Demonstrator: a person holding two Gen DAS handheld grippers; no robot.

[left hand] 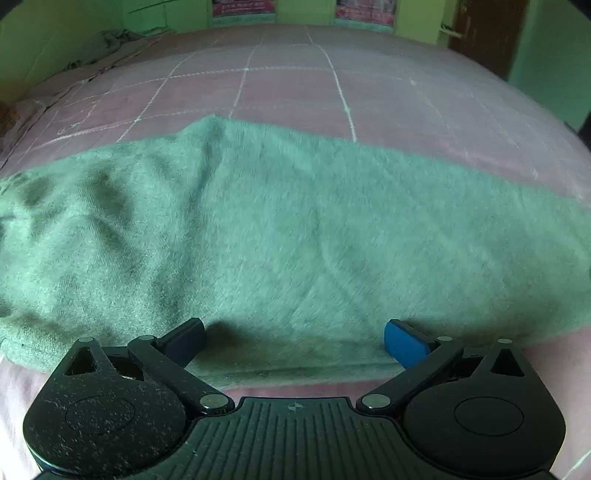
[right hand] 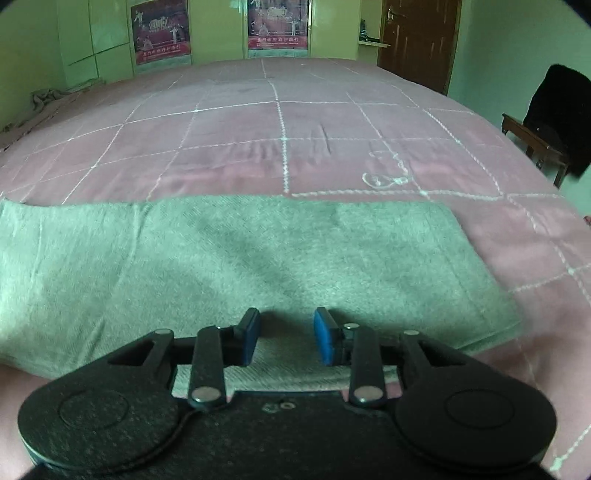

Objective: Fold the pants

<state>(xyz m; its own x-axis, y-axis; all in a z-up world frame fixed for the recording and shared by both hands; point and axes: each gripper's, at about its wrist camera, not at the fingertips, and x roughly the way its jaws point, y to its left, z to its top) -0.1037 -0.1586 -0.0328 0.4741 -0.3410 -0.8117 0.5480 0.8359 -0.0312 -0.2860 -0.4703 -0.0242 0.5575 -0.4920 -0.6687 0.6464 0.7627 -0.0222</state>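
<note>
Nearest in the left wrist view: left gripper spread wide, blue pads far apart, nothing pinched between them. Just ahead of and beneath those fingertips: the near edge of the green pants, laid crosswise, flat ahead and to the right of the fingers, rumpled into dark creases to the left. Beyond the far edge: pink bedspread with white stitched squares, then green wall.

Nearest in the right wrist view: right gripper partly parted, blue pads standing clear of the cloth, gripping nothing. Between and ahead of them: the pants again, with the squared end off to the right of the fingers. Farther on: bedspread, a wooden chair far right, two posters, a brown door.
</note>
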